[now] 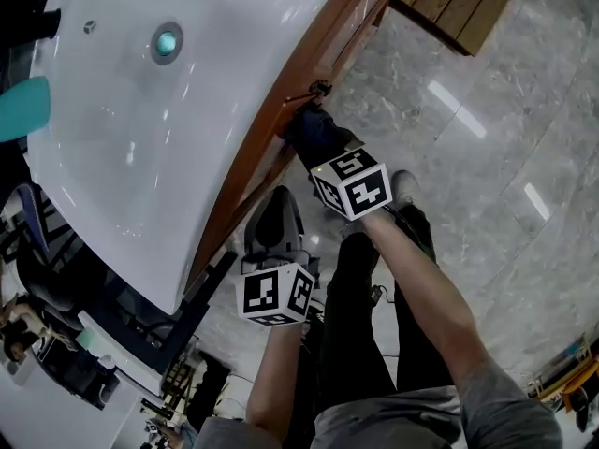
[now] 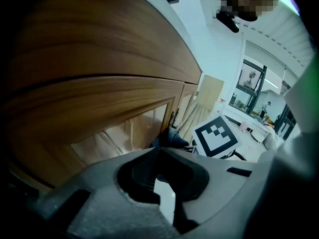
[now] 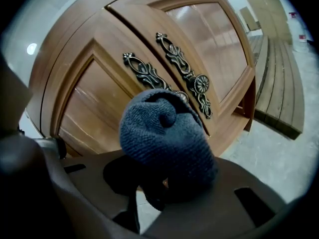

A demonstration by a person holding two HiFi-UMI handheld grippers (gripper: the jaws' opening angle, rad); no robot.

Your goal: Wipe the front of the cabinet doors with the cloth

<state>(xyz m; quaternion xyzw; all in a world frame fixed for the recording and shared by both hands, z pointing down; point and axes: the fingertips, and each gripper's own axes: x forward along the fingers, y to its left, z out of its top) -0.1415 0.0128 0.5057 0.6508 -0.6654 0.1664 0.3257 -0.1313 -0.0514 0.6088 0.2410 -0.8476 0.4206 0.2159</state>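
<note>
The dark blue knitted cloth is bunched up in my right gripper, which is shut on it. The cloth presses against the wooden cabinet doors just below the two ornate metal handles, where the doors meet. From the head view, the cloth sits on the cabinet front under the knob, with my right gripper behind it. My left gripper hangs lower left, close to the cabinet, holding nothing. In its own view the left gripper is shut, with the cloth ahead.
A white washbasin top with a round drain overhangs the cabinet. Wooden slatted boards lie on the marble floor to the right. The person's legs and a shoe stand below the grippers. Cluttered items fill the lower left.
</note>
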